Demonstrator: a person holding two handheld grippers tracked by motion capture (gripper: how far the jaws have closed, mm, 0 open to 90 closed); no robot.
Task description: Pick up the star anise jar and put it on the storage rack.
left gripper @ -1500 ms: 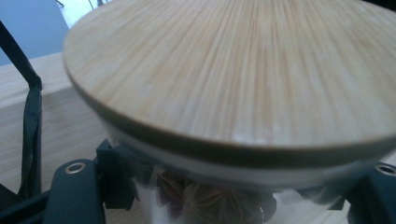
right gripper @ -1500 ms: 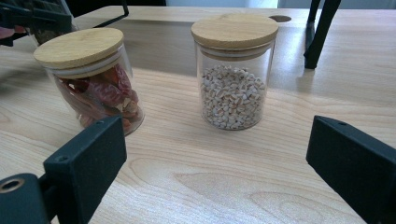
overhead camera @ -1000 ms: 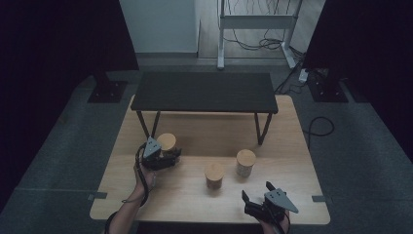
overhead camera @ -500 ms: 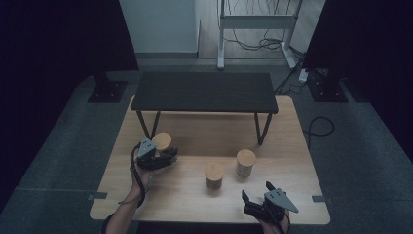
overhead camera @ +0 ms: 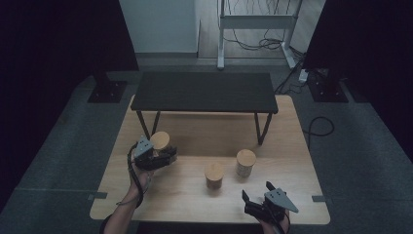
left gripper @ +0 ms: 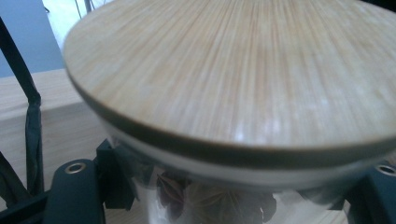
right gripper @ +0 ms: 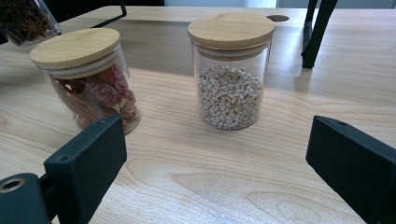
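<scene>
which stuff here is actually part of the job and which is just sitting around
In play:
left gripper, fingers either side of the star anise jar
chili jar
grain jar
right gripper, open, near the table's front edge

Just around:
small black bench
white stand
floor cables

The counter (overhead camera: 292,146) is pale wood with flowing grain. Three clear jars carry tan bamboo lids: dark brown star anise (left gripper: 210,205), red chillies (right gripper: 100,95), cream beans (right gripper: 229,100). Both claws' jaws are matt black; the small table (overhead camera: 204,91) is black.
</scene>
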